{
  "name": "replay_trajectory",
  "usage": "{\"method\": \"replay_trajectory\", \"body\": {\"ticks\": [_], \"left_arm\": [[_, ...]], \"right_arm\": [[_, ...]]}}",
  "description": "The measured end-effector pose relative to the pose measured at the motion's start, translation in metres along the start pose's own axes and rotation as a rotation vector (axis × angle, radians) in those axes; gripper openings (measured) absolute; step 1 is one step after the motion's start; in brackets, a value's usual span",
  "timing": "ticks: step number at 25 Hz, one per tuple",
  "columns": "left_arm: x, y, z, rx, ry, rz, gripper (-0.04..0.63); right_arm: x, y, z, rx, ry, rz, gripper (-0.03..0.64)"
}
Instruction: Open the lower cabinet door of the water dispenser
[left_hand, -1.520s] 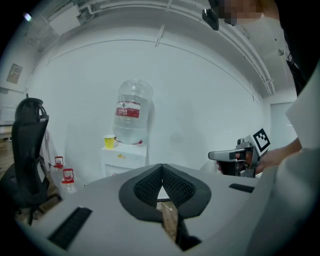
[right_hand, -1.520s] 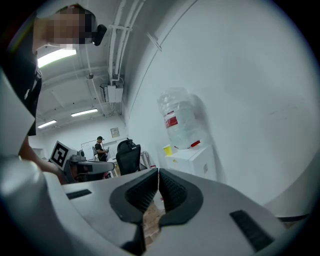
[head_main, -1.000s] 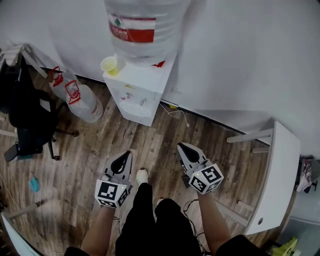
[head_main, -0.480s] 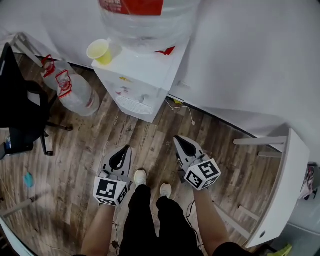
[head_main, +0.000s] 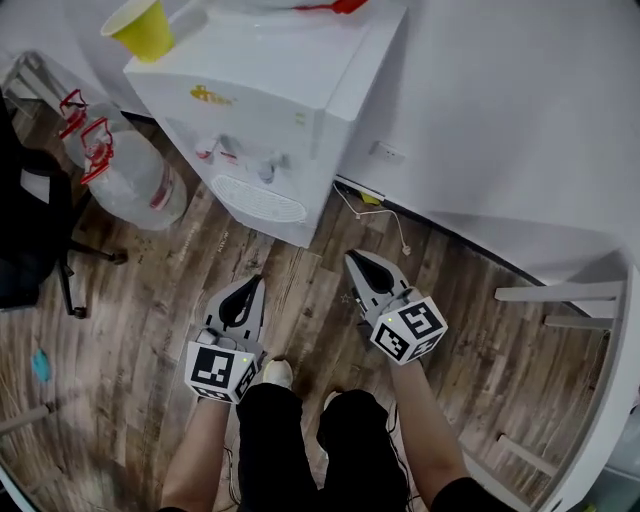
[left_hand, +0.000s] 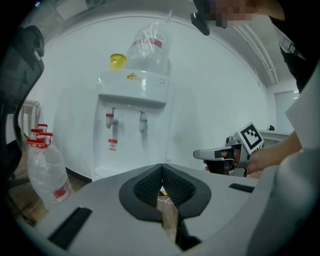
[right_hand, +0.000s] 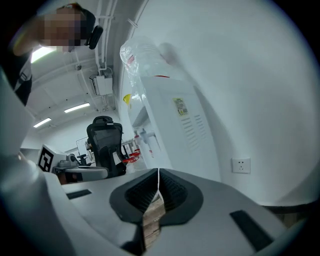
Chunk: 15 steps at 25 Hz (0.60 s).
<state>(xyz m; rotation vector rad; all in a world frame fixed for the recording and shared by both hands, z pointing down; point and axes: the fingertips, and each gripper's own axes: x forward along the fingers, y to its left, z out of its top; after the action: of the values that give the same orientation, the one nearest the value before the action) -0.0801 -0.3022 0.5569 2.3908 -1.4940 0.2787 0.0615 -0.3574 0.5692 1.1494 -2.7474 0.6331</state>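
The white water dispenser (head_main: 270, 90) stands against the wall, with two taps (head_main: 240, 155) and a drip grille (head_main: 258, 200) on its front. Its lower cabinet front is steeply foreshortened in the head view. In the left gripper view my own gripper body hides that lower front of the dispenser (left_hand: 132, 125). My left gripper (head_main: 258, 281) (left_hand: 162, 165) is shut and empty, a short way in front of the dispenser. My right gripper (head_main: 351, 256) (right_hand: 158, 171) is also shut and empty, off the dispenser's (right_hand: 165, 125) right front corner. Neither touches it.
A yellow cup (head_main: 140, 25) sits on the dispenser top. Empty water bottles (head_main: 130, 180) lie to its left, beyond them a black office chair (head_main: 30, 220). A wall socket (head_main: 385, 152) and cable (head_main: 385, 215) are at its right. A white table (head_main: 600, 380) stands at far right.
The view and both grippers have sunk toward the floor and closer to the dispenser, which now fills more of the head view. Both grippers stay shut, side by side.
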Motion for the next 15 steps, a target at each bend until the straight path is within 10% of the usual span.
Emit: {"method": "replay_trajectory", "body": {"ticks": [15], "left_arm": [[0.09, 0.039, -0.117, 0.083, -0.059, -0.026, 0.014]], "right_arm": [[0.074, -0.074, -0.114, -0.139, -0.04, 0.032, 0.025]]}}
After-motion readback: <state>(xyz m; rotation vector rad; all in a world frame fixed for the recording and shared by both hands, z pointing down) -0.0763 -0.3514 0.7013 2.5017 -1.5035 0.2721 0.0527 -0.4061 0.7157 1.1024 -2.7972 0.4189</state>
